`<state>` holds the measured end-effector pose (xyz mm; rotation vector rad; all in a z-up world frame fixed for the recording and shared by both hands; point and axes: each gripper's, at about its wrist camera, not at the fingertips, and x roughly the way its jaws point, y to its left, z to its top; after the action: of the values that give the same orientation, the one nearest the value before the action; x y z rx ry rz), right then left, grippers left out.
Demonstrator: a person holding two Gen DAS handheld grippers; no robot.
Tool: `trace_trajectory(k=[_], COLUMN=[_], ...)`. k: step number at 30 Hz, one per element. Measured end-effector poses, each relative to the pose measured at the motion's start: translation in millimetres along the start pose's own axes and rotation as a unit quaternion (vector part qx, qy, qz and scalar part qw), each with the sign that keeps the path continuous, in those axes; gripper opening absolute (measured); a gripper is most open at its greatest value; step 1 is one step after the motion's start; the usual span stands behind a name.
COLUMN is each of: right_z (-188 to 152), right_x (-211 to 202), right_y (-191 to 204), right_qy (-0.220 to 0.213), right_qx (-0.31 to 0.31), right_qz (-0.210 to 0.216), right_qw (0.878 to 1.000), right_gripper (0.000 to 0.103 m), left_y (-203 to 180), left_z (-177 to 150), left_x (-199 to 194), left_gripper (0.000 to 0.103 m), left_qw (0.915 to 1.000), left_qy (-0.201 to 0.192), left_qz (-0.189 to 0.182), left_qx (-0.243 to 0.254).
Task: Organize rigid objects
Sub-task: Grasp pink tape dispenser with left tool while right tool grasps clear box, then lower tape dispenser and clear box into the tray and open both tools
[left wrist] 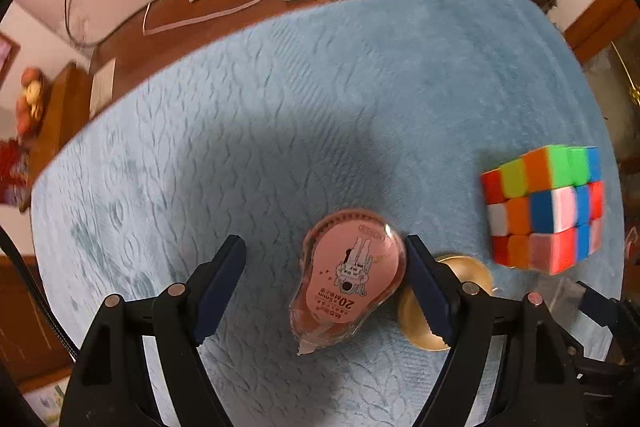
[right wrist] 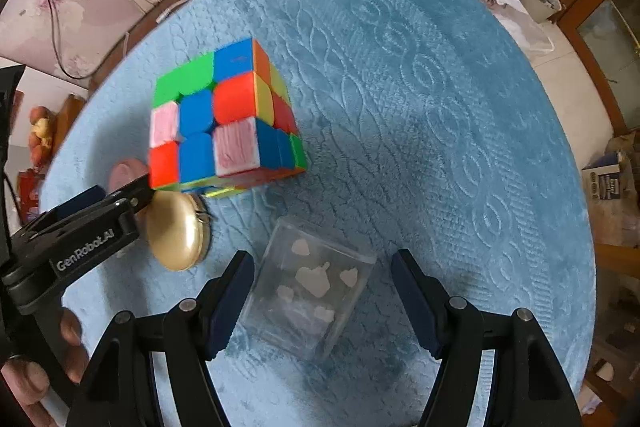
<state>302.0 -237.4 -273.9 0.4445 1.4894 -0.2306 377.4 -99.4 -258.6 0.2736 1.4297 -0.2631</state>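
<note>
Little looked sorted: the left hand-held gripper (left wrist: 326,291) gaped wide around the pink plastic correction-tape dispenser (left wrist: 349,281), the right hand-held gripper (right wrist: 322,303) wide around the clear plastic box (right wrist: 310,285), the multicoloured puzzle cube (right wrist: 224,119) beyond it.

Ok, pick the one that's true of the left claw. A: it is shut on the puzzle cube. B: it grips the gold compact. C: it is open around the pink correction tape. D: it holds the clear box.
C: the left claw stands open, with the pink correction tape lying on the blue mat between its fingers.
</note>
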Motion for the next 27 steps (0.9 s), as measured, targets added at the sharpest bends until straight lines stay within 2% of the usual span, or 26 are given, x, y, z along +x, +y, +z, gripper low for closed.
trace_trajectory(k=[3,7,8,11,13,19,27], right_z=[-3,-6,-7,-9,-10,-26,-52], right_x=[3,2,1,1,-1,-21,-72], right_y=[9,17,17,14,12,1,-7], right_qy=[-0.003,-0.007,-0.007,-0.008,-0.008,-0.027,-0.073], right_qx=[-0.015,-0.035,-0.036,-0.037,-0.036,-0.047,-0.046], right_qz=[-0.027,-0.064,-0.063,-0.059,-0.053,-0.034,0.032], right_qw=[1.0,0.997,0.997,0.998,0.998,0.998,0.996], right_gripper=[0.071,0.056,0.055,0.053,0.052,0.052,0.052], left_y=[7,5,4,0,-4,1,24], left_z=[-3,-7,-9,-13,-18,-31,-62], left_x=[2,0,-1,-7,-9,-17,-66], left_gripper=[0.083,0.08,0.074,0.056,0.055,0.055,0.055], left_qw=[0.9997,0.9998,0.9997,0.9998,0.9998,0.9993,0.9977], left_qy=[-0.002,-0.007,-0.009,-0.014,-0.017,-0.026,-0.058], left_qz=[-0.017,-0.009,-0.009,-0.008,0.007,0.021,0.01], left_qx=[-0.018,-0.019,-0.019,-0.013,-0.006,-0.014,-0.033])
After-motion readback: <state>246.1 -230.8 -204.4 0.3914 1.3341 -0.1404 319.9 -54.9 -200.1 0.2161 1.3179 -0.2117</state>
